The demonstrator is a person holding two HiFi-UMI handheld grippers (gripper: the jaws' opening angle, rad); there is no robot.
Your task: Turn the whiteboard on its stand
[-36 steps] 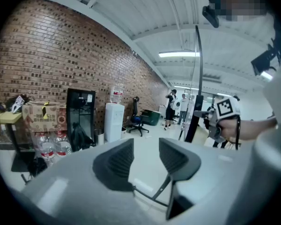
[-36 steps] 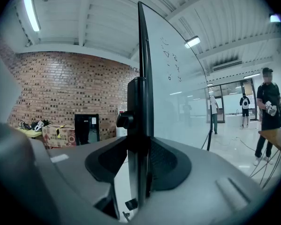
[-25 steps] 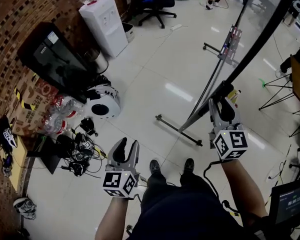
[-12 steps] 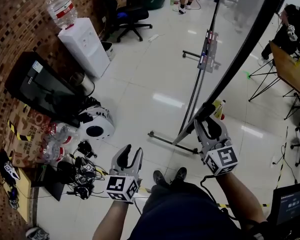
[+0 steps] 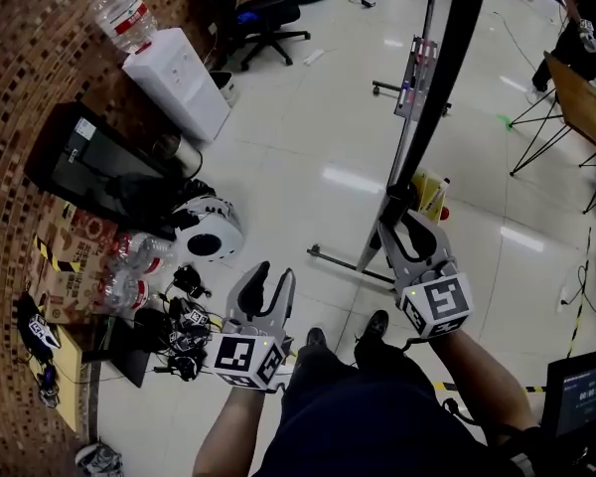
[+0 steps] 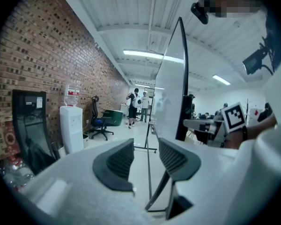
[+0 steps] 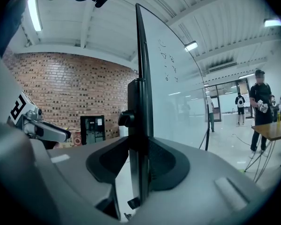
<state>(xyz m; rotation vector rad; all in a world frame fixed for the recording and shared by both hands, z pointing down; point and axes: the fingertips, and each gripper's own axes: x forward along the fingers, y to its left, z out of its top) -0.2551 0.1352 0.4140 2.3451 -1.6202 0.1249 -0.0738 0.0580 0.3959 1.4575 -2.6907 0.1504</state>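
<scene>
— Where do we stand, starting left of the whiteboard (image 5: 447, 78)?

— Our left claw (image 5: 268, 278) hangs well to its left, low over the floor (image 5: 308, 157). Its jaws are apart with nothing between them. It plays no part yet.

— And at the board itself?

— The whiteboard stands edge-on to us, upright on its stand (image 5: 353, 266). Our right claw (image 5: 409, 219) is clamped on the dark frame along its near edge, one pad on each face.

— So which step is this?

— We judge the turn to be under way: the grip is made and the board looks to be partway round. Next we would swing that edge in an arc about the pivot, keeping the clamp square on the frame so it does not slip. The stand's foot, just below the board, should stay put.

— The room?

— Pale, glossy tiled floor. Far left of the whiteboard runs a brick wall (image 5: 40, 28), with a water dispenser (image 5: 174, 78) and a tangle of cables (image 5: 174, 321) beside it. Right of the board, well apart, stands a wooden table (image 5: 581, 97).
</scene>
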